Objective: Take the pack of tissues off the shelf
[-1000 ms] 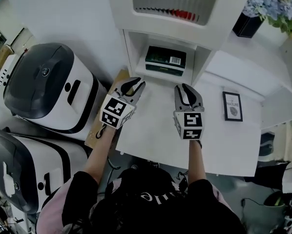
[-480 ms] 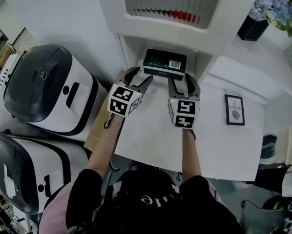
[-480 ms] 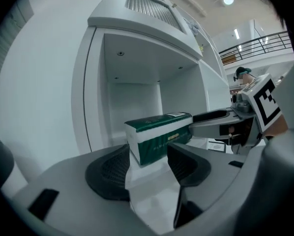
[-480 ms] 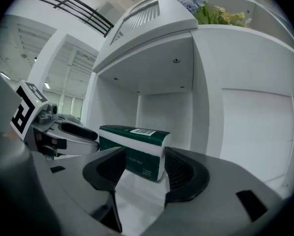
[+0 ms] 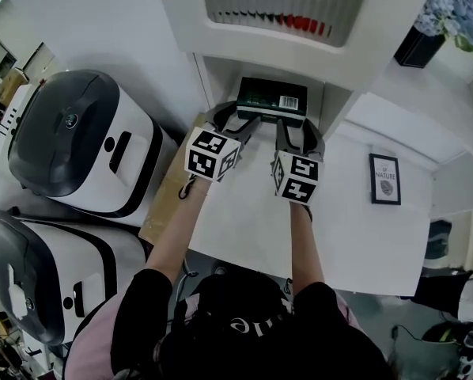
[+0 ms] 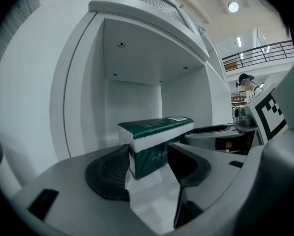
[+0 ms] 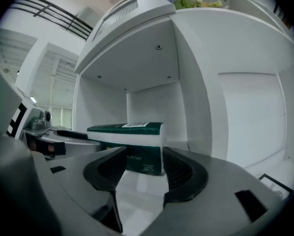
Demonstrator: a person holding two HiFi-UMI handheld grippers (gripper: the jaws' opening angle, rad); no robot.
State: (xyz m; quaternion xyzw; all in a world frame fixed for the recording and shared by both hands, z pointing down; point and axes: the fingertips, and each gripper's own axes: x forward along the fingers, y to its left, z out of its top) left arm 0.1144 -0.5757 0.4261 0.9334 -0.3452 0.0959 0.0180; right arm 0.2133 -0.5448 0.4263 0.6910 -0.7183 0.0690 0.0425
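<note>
The pack of tissues [image 5: 272, 100] is dark green with a white band and a barcode label, and it lies flat in the low open compartment of the white shelf [image 5: 213, 81]. My left gripper [image 5: 232, 123] is at the mouth of that compartment, facing the pack's left end [image 6: 157, 139]. My right gripper [image 5: 297, 133] faces the right end [image 7: 130, 141]. Both sets of jaws have just been opening and stand wide. The pack sits just beyond the tips of the left gripper [image 6: 148, 156] and the right gripper [image 7: 143, 159]. No pad touches it.
Two white and dark grey machines [image 5: 78, 141] [image 5: 47, 267] stand at the left. A wooden board [image 5: 169, 204] lies beside the white table [image 5: 355, 244], which bears a small framed picture [image 5: 385, 179]. A black flower pot [image 5: 426, 42] stands top right. The compartment's side walls are close to both grippers.
Both grippers moved forward from the table to the mouth of the compartment. Their jaws went from shut to wide open. The pack has not moved.
</note>
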